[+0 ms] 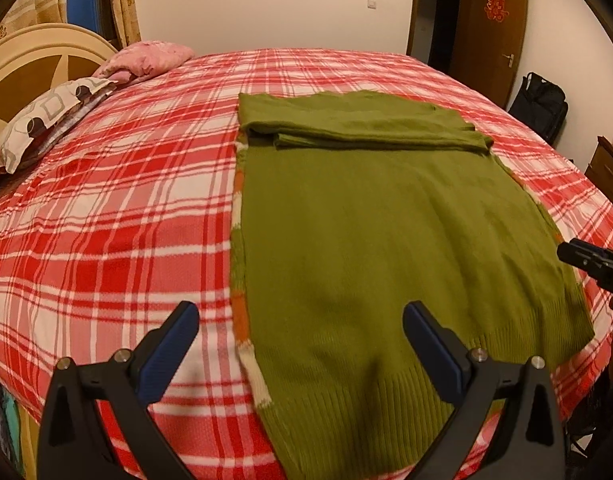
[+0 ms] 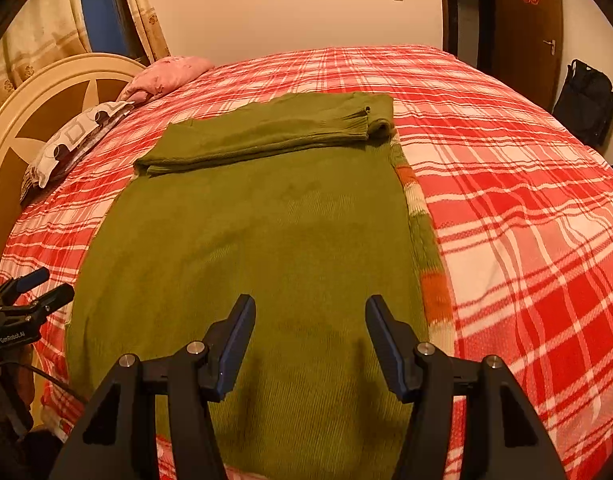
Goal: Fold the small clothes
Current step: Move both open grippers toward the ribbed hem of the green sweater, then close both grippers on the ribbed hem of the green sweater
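One green knit sweater lies flat on the red-and-white plaid bedspread, hem toward the near edge of the bed, ribbed band closest to the cameras. Its upper part is folded: the sleeves are laid across the chest as a single horizontal band. One strip of orange, cream and green knit shows along one long edge of the sweater, partly under the green panel; whether it is lining or a second layer, cannot tell. Two grippers counted. Left gripper: jaws wide apart, nothing between them, above the bed's near edge, one finger over bare plaid and the other over the sweater's hem area. Right gripper: jaws apart, nothing clamped, both fingers above the lower green panel, clear of the fabric as far as can be seen. Each gripper appears at the margin of the other's view. Two pillows at the headboard end: one pink, one white with brown pattern. One black bag stands by one brown door. No containers in use on the bed.
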A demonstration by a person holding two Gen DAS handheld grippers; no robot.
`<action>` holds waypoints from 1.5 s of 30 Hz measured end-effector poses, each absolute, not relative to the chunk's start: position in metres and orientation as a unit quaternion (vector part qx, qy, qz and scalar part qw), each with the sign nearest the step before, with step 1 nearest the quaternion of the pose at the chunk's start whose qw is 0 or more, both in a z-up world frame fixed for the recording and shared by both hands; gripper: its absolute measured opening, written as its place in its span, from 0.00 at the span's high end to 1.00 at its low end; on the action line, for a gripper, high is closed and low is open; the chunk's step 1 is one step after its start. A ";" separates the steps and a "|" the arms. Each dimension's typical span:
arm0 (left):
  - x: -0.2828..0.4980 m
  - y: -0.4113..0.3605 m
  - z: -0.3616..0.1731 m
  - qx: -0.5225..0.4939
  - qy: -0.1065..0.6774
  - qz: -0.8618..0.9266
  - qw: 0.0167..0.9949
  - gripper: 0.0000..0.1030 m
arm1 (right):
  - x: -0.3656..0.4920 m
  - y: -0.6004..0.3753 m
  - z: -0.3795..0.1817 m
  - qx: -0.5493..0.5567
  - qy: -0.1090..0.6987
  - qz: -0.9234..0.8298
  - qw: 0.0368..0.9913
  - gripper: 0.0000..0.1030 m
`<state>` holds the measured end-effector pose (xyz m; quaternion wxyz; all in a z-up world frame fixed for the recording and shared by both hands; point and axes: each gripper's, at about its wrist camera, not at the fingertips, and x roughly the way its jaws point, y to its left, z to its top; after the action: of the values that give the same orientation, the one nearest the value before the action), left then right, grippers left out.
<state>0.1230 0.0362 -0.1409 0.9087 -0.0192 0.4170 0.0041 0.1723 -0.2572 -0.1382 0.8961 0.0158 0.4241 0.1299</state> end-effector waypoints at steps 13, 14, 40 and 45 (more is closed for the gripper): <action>0.101 0.029 -0.156 -0.021 0.442 0.000 0.897 0.00 | 0.149 -0.264 -0.148 0.017 0.434 0.130 0.891 0.43; 0.101 0.028 -0.156 -0.020 0.443 -0.001 0.896 0.00 | 0.148 -0.264 -0.148 0.016 0.434 0.129 0.891 0.43; 0.077 0.033 -0.184 -0.061 0.506 -0.040 0.860 0.07 | 0.113 -0.325 -0.167 0.042 0.463 0.079 0.882 0.43; 0.076 0.035 -0.188 -0.076 0.511 -0.049 0.855 0.14 | 0.110 -0.328 -0.170 0.050 0.466 0.090 0.879 0.43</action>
<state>0.0761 0.0346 -0.1882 0.8550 -0.0756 0.5107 -0.0491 0.1104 -0.3280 -0.1696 0.8786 0.0502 0.4664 0.0897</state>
